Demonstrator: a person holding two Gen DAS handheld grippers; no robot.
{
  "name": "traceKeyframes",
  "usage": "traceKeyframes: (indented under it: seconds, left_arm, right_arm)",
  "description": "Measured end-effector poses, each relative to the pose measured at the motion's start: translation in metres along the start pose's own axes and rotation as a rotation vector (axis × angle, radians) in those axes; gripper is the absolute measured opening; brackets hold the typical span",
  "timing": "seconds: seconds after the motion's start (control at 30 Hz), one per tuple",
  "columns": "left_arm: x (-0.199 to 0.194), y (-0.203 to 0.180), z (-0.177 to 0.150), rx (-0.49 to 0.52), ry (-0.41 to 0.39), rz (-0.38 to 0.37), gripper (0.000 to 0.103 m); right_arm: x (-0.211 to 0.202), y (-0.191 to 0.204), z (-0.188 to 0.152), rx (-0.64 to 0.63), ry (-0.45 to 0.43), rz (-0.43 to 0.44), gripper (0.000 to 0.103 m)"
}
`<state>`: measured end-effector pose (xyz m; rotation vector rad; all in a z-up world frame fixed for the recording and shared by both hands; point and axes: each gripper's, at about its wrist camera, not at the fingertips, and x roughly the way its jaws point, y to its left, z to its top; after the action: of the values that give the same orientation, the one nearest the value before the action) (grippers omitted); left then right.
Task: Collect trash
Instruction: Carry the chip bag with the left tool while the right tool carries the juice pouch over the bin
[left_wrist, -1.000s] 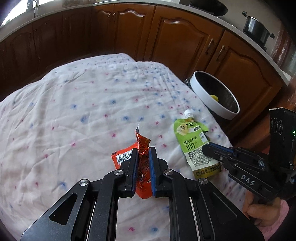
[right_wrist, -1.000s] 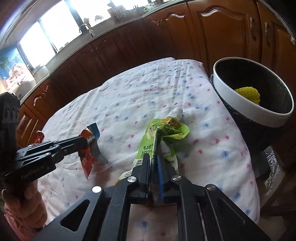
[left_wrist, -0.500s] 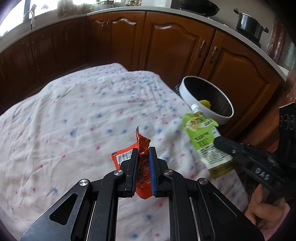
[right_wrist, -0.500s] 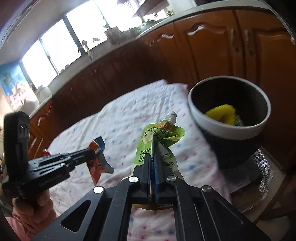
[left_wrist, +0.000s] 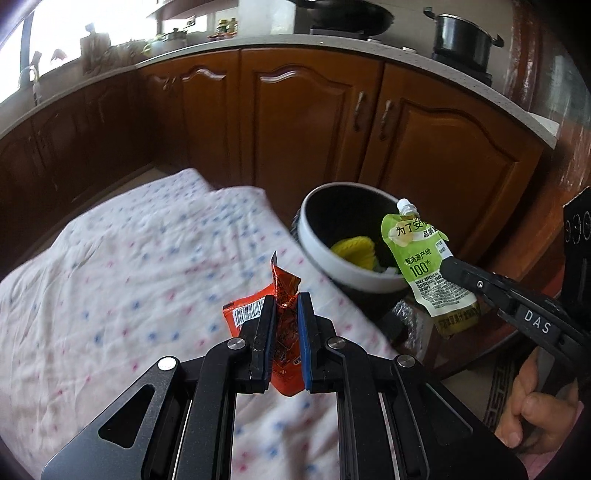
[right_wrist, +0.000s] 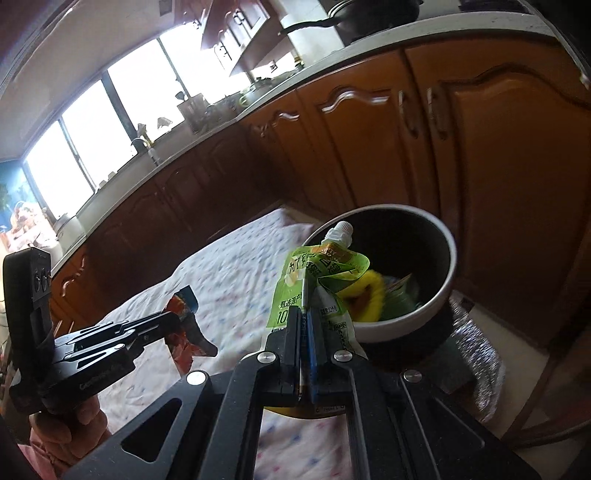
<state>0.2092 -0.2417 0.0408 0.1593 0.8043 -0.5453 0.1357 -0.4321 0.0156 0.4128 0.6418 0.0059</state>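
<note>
The round white-rimmed black trash bin (left_wrist: 343, 254) stands just past the corner of the dotted white tablecloth (left_wrist: 129, 280), brown wooden cabinets (left_wrist: 306, 122) close behind it. The left gripper (left_wrist: 286, 317) clamps a crumpled red-orange snack wrapper (left_wrist: 284, 291) over the cloth beside the bin. The right gripper (right_wrist: 304, 325) pinches a green spouted juice pouch (right_wrist: 314, 280) at the bin's near rim, yellow waste (right_wrist: 369, 295) inside.

Glossy foil wrapper (left_wrist: 284, 325); shiny plastic pouch (left_wrist: 424, 266); soft crumpled cloth (dotted) (left_wrist: 129, 277); polished wood cabinets (left_wrist: 306, 122).
</note>
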Motion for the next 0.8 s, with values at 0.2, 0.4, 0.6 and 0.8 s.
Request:
traceKeyframes:
  seconds: [0.2,0.4,0.6,0.8]
  left_arm:
    - [0.021,-0.017,0.028,0.01,0.001,-0.021,0.01]
    - [0.044,-0.029,0.056,0.014,-0.001,-0.029,0.01]
    - [0.068,-0.038,0.074,0.016,0.023,-0.038,0.01]
    - [0.092,-0.051,0.085,0.049,0.053,-0.031,0.01]
  right_arm:
    - [0.006,-0.02,0.017,0.009,-0.015,-0.032,0.003]
    - [0.02,-0.029,0.028,-0.004,0.0,-0.051,0.003]
    - [0.04,-0.033,0.039,-0.022,0.031,-0.063,0.003]
    - [0.048,-0.042,0.045,-0.025,0.045,-0.07,0.003]
